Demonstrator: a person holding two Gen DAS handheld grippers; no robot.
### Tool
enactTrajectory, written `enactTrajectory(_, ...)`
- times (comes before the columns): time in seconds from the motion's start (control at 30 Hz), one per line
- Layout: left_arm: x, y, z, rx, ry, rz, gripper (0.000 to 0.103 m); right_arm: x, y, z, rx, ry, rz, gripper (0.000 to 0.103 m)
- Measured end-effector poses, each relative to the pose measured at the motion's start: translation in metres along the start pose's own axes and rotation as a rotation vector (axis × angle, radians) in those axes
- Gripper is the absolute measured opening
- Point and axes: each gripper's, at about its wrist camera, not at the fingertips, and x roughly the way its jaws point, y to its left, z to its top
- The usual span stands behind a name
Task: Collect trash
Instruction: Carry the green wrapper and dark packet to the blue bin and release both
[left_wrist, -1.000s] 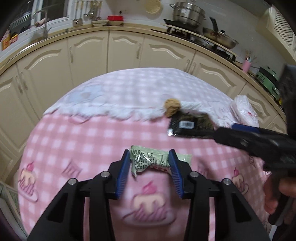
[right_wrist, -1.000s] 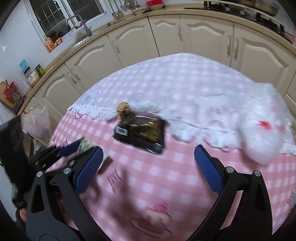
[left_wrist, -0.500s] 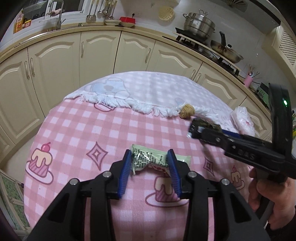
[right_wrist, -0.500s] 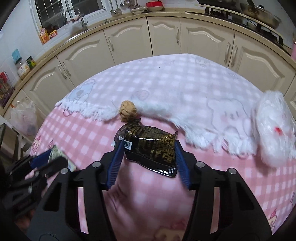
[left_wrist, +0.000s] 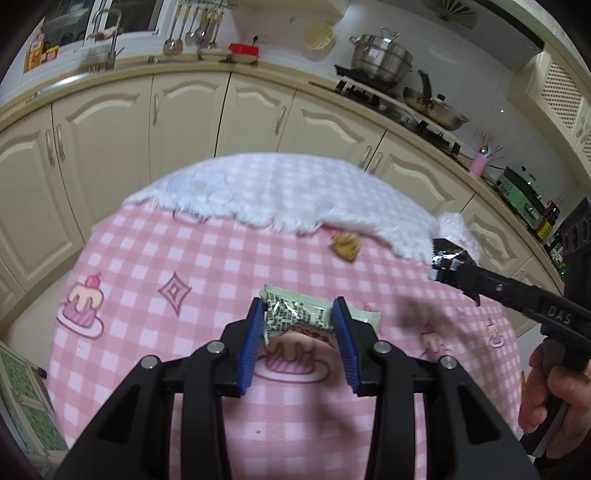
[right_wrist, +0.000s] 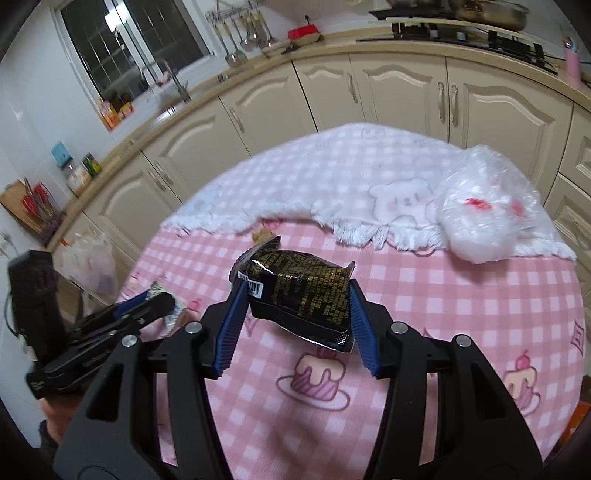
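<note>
1. Across the worktop (left_wrist: 155, 258) lies a pink checked cloth printed with cakes, and a white fringed cloth (right_wrist: 332, 173) with a bear figure covers its far part.
2. Near the fringe sits a small tan crumpled ball (left_wrist: 346, 245), lying apart from both hand-held grippers; in the right wrist view it is mostly hidden behind the black packet.
3. At the far right of the worktop rests a crumpled clear plastic bag (right_wrist: 484, 210) with a red mark on it, on the white cloth.
4. Beyond the worktop run cream cupboard doors (left_wrist: 184, 122), with a steel pot (left_wrist: 380, 55) and a pan (left_wrist: 436, 109) on the stove at the far right.
5. Left hand-held gripper (left_wrist: 299, 332): its blue pads pinch a green-and-white wrapper (left_wrist: 295, 314) with a dark speckled print and crinkled ends. The wrapper is held off the cloth at the near middle, one end sticking out past the right pad.
6. Right hand-held gripper (right_wrist: 295, 314): its pads pinch a black packet (right_wrist: 299, 295) with gold print and a white barcode label on its left end. The packet is glossy, puffed and dented, its sealed edges sticking out, and it is lifted above the pink cloth.
7. Nothing stands between either gripper and what it holds; a hand (left_wrist: 550, 402) grips the right tool's handle at the right edge.
</note>
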Motion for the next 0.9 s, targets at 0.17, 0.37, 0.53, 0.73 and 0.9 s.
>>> enactTrajectory(0.17, -0.021, -0.025, 0.012, 0.050, -0.050, -0.015, 0.037, -0.044, -0.009, 0.005, 0.020, -0.082, 0.021, 0.053)
enactTrajectory(0.37, -0.040, -0.069, 0.023, 0.127, -0.098, -0.071, 0.037, -0.103, -0.031, 0.003, 0.059, -0.185, 0.003, 0.053)
enactTrajectory(0.53, -0.049, -0.113, 0.028, 0.200, -0.121, -0.142, 0.037, -0.156, -0.069, -0.009, 0.129, -0.265, -0.049, 0.053)
enactTrajectory(0.73, -0.044, -0.189, 0.021, 0.312, -0.098, -0.287, 0.037, -0.226, -0.129, -0.047, 0.261, -0.360, -0.174, 0.053)
enactTrajectory(0.9, -0.018, -0.276, -0.015, 0.475, 0.011, -0.429, 0.037, -0.278, -0.203, -0.115, 0.487, -0.392, -0.326, 0.053)
